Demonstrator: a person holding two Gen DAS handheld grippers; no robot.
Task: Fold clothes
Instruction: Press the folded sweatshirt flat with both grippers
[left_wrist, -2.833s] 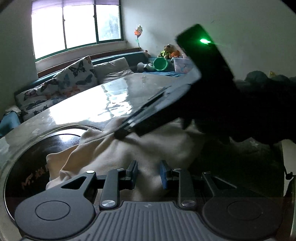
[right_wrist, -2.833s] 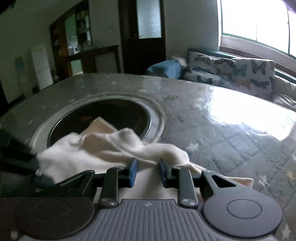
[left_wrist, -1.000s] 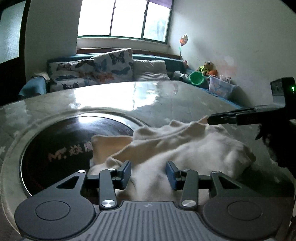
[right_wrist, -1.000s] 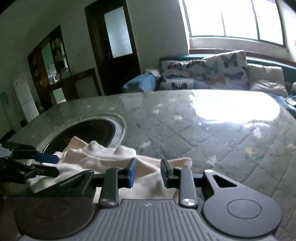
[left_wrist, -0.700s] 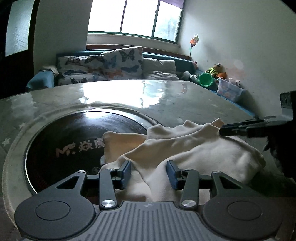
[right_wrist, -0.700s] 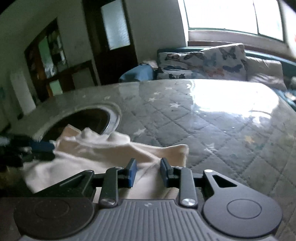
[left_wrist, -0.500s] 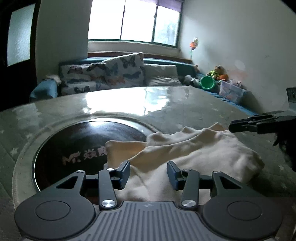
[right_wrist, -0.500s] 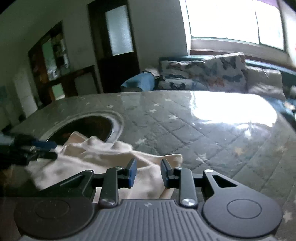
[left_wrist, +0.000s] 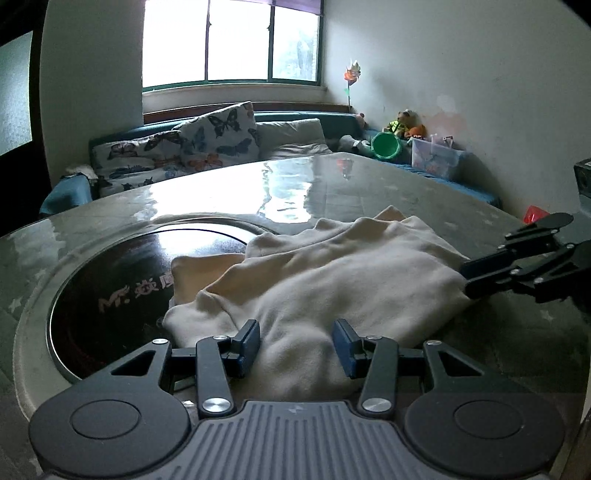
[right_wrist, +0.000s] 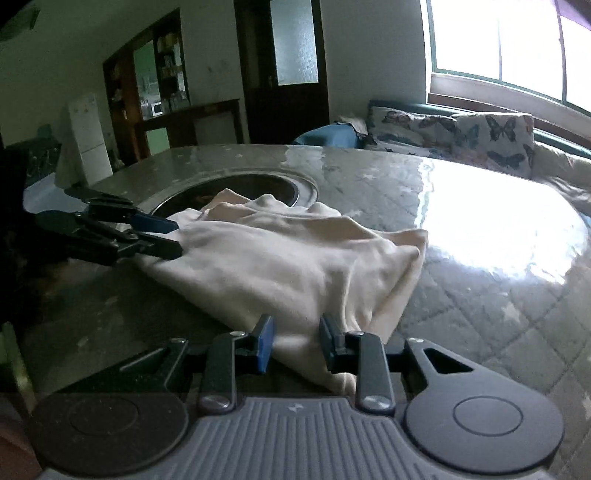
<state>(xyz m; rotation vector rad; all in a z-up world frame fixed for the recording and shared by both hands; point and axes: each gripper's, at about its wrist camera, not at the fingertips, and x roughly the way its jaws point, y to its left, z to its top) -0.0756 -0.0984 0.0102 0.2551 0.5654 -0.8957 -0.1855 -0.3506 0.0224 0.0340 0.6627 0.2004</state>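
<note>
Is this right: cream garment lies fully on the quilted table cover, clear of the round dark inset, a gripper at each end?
Not quite. The cream garment is not clear of the round dark inset: its far end overlaps it, as the left wrist view shows. The rest holds: left gripper and right gripper sit at opposite ends.

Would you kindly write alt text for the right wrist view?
A cream garment lies crumpled on a quilted table, its near edge between the right hand-held gripper's fingers. The left hand-held gripper meets its far left edge.
</note>
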